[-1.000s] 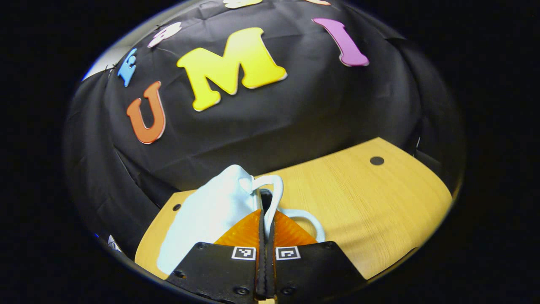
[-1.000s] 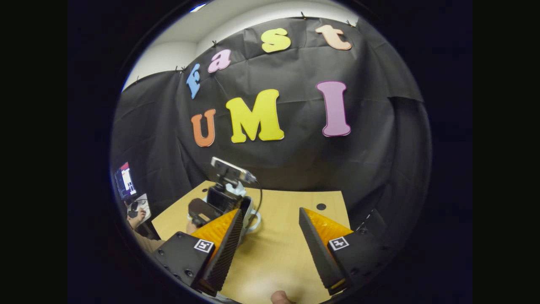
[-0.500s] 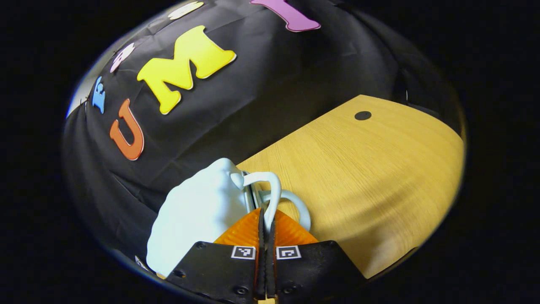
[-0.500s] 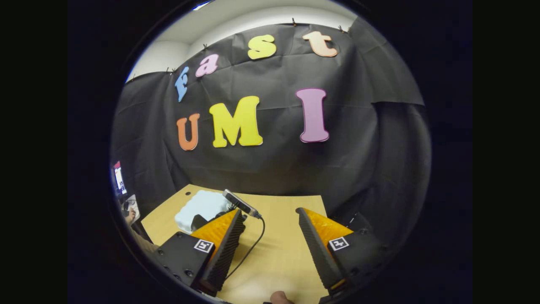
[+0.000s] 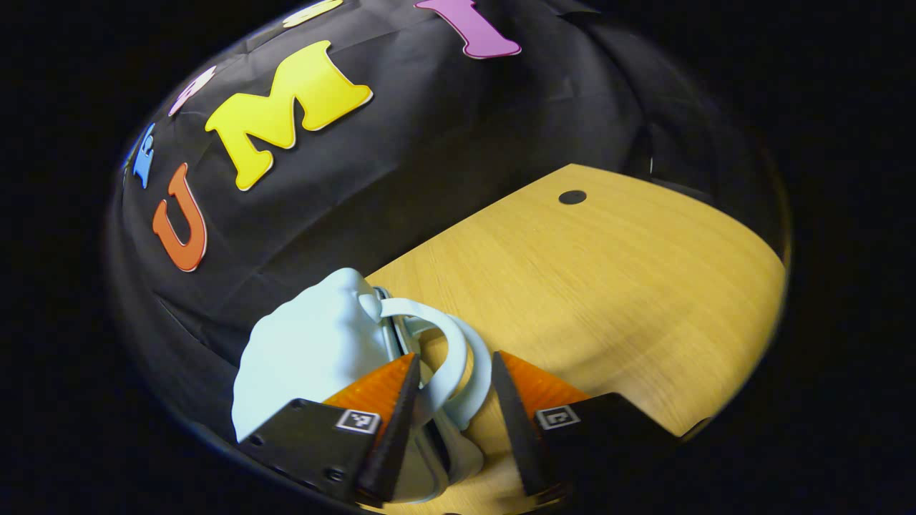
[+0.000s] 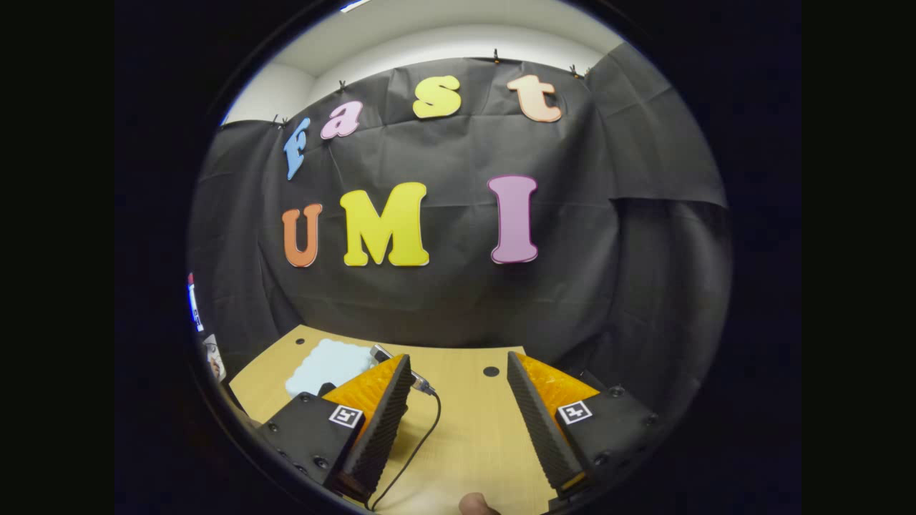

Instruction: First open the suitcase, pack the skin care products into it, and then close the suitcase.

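**Left gripper spread around the suitcase handles, right gripper spread over bare table**

My left gripper (image 5: 449, 400) sits low over the near edge of the wooden table (image 5: 608, 286), and its two fingers stand apart. Between them I see the pale blue suitcase's handles (image 5: 458, 357), two curved loops lying close together, one just behind the other. The loops pass through the gap between the fingers; the left finger (image 5: 390, 400) is right beside the nearer loop, but I cannot tell whether it touches. The right finger (image 5: 526, 400) is clear of the loops, with bare wood showing between.

The suitcase (image 5: 308, 357) itself lies on the table to the left of the handles, a small pale blue case with a bumpy shell, its two halves together along the seam where the handles attach. It sits close to the table's back edge, near the black cloth wall (image 5: 429, 157). A small dark round spot (image 5: 572, 197) marks the table's far corner.

From the right gripper view, my right gripper (image 6: 458, 400) is also held wide apart, with nothing between its fingers, only bare wood below. Past its left finger I catch the suitcase (image 6: 322, 361) again, lying flat near the table's far left side. Just beside it is part of the other gripper's rig with a dark cable (image 6: 418, 436) trailing across the table towards me. A fingertip (image 6: 476, 504) shows at the very bottom of that view.
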`<state>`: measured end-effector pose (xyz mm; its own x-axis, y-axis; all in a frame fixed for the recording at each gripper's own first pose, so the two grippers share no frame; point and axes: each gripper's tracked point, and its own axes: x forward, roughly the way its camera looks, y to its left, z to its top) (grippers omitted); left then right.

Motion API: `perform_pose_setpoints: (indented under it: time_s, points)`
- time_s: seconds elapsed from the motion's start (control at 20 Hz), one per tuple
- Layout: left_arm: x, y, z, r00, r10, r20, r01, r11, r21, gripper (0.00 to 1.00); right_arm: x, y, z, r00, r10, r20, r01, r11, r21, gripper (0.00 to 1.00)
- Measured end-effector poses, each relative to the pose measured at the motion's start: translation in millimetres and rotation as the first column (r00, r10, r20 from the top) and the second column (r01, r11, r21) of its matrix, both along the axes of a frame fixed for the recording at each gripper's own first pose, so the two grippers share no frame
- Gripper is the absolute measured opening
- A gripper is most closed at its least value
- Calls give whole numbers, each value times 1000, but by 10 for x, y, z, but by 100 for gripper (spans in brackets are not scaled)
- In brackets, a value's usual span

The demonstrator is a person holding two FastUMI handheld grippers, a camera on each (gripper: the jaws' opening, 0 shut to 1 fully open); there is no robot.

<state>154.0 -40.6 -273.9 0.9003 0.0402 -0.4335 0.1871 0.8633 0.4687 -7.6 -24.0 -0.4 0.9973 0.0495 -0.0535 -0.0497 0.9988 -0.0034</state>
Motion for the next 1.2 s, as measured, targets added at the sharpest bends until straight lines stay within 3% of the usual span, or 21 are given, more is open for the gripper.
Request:
perform_pose_setpoints:
  time_s: [0.05,0.1,0.2,0.3,0.45,0.6,0.95,1.2]
  points:
    - [-22,4,154,1000,-3,29,3,1000,-27,77,1,9,75,1000,-18,14,18,1000,-7,80]
    - [-42,9,340,998,-7,60,11,997,-72,98,-10,41,153,999,-31,29,32,999,-12,80]
    - [-211,29,730,993,-2,118,25,981,-191,98,-17,114,294,996,-58,63,60,998,-29,80]
    - [-478,207,1154,985,55,166,-2,952,-305,99,-14,213,384,993,-73,91,77,996,-46,80]
    - [-825,623,1759,966,122,229,-24,920,-390,99,-15,402,378,989,-100,109,106,993,-50,80]
    - [-1137,1109,2282,934,160,321,-19,916,-402,99,-19,734,241,992,-92,82,95,995,-34,80]
    - [-1733,1946,2926,878,258,404,-42,880,-472,99,-38,1626,-10,1000,-2,3,2,1000,-19,80]
    - [-1881,2202,2920,867,290,406,-57,866,-496,99,-153,1997,-111,999,40,-14,-41,999,-25,80]
